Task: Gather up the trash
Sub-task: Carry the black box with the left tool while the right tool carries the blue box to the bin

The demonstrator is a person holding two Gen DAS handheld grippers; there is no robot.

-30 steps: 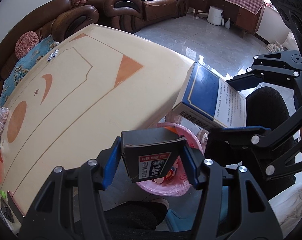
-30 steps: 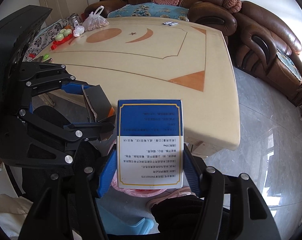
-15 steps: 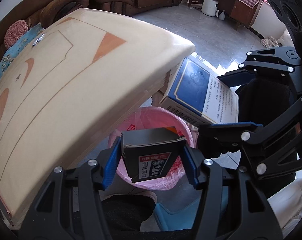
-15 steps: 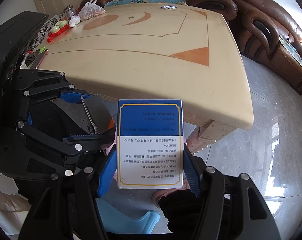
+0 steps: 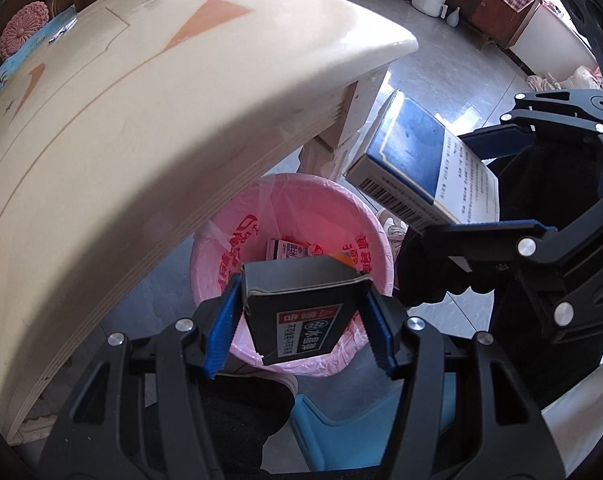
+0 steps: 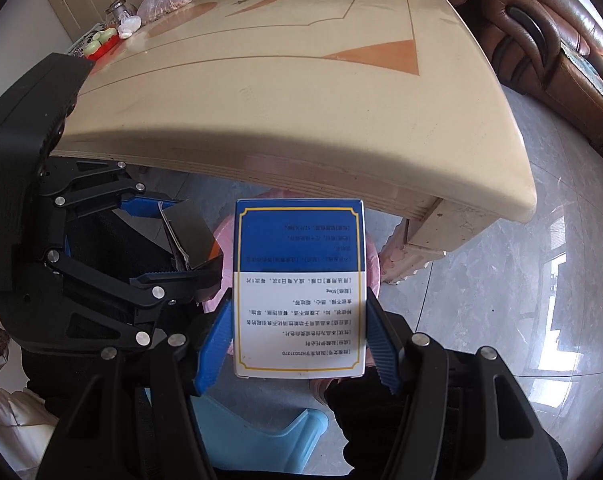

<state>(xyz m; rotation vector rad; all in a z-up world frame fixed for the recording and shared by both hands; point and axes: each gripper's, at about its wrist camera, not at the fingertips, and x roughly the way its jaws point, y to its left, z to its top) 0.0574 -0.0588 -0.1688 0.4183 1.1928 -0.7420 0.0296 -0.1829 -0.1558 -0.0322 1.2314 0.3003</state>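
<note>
My left gripper [image 5: 301, 320] is shut on a small dark grey carton [image 5: 301, 308] with a red and white label, held over the pink-lined trash bin [image 5: 229, 236] on the floor. My right gripper [image 6: 299, 332] is shut on a blue and white medicine box [image 6: 299, 292], seen from the side in the left wrist view as the blue and white box [image 5: 417, 164] just right of the bin's rim. The left gripper [image 6: 173, 240] and its grey carton [image 6: 189, 236] show at the left of the right wrist view. The bin [image 6: 221, 236] is mostly hidden there. A small box lies inside the bin.
The cream table [image 5: 141, 128] overhangs the bin; its edge [image 6: 341, 184] and leg [image 6: 425, 232] are close. A light blue stool [image 6: 261, 432] stands below the grippers. Bags and a jar [image 6: 157, 4] sit at the table's far end; brown sofas [image 6: 541, 40] beyond.
Both grippers sank from table height to below the tabletop edge, each keeping its box. The pink bin has come much closer and now lies directly under the grey carton.
</note>
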